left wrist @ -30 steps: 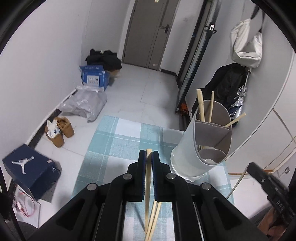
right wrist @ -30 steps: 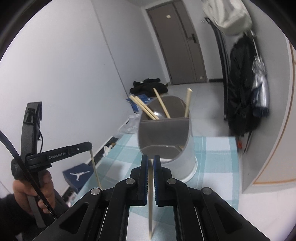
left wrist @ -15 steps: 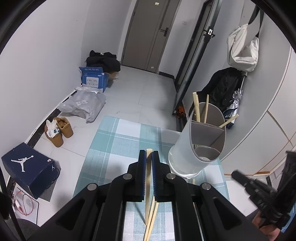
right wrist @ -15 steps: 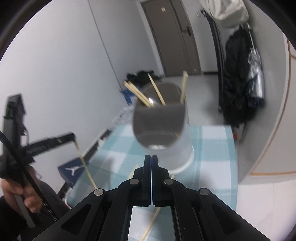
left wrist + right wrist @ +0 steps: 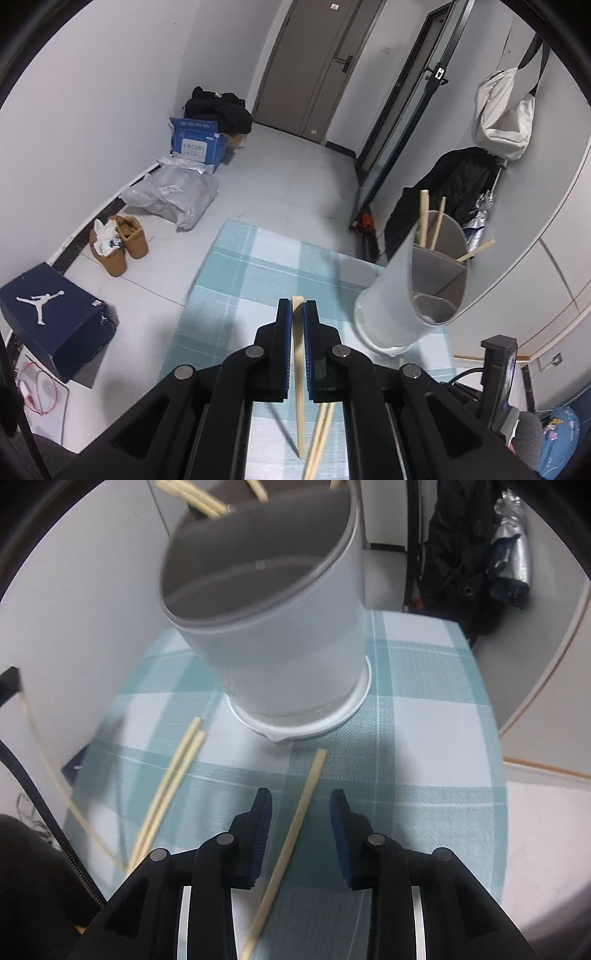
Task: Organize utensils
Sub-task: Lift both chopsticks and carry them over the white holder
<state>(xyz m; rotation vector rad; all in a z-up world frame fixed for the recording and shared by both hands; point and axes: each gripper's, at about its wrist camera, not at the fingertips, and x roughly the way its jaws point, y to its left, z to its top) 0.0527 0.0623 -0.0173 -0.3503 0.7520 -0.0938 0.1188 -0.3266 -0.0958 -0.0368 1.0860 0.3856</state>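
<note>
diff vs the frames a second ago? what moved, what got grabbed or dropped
The right gripper came down toward the table beside the holder. A second ago it was shut on a chopstick; half a second ago its jaws were shut with nothing visible between them. Now they are opening over a loose chopstick on the checked cloth, pads clear of it. The left gripper stays shut on its chopstick.

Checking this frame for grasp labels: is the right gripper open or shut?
Open and still opening. The right gripper has a clear gap between its blue pads, and a chopstick lies on the tablecloth between them, untouched.
</note>
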